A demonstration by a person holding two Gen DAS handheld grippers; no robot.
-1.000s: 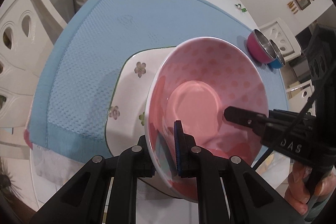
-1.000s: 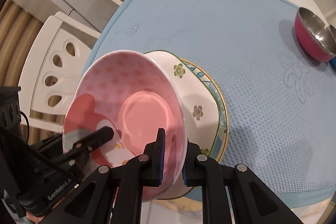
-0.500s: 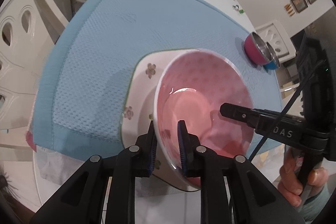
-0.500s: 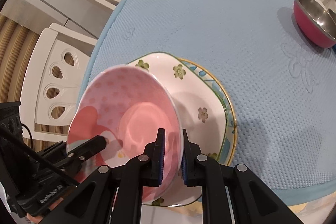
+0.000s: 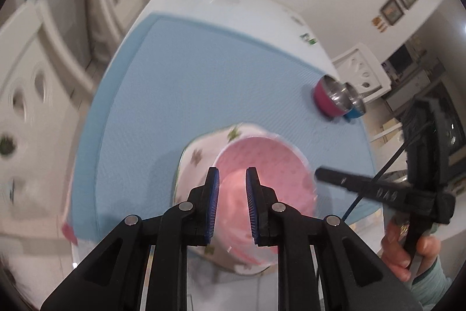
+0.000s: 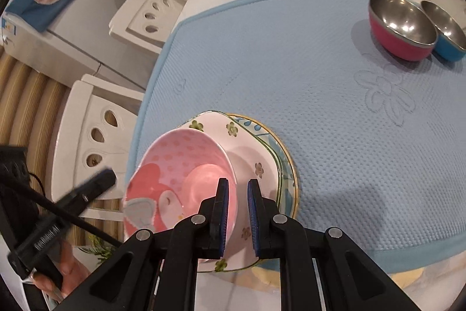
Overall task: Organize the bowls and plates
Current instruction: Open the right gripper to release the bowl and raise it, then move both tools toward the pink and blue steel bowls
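The left gripper [image 5: 232, 177] and the right gripper [image 6: 236, 188] have lifted back since the earlier frames. The pink polka-dot ceramic bowl [image 6: 180, 165], held tilted by its rim then, now sits low centre on the white flower-printed square plate [image 6: 250, 153]. The left jaws have just eased apart, with nothing between them. The right jaws stand nearly together; whether the rim still lies in that slit cannot be told. At upper right, on the blue textured mat [image 6: 320, 107], wait a red-sided steel bowl [image 6: 402, 28] and a blue-sided steel bowl [image 6: 445, 34]. Stacking here looks done. Next, seemingly, comes a reach right for those two, jaws spread wider than a rim.
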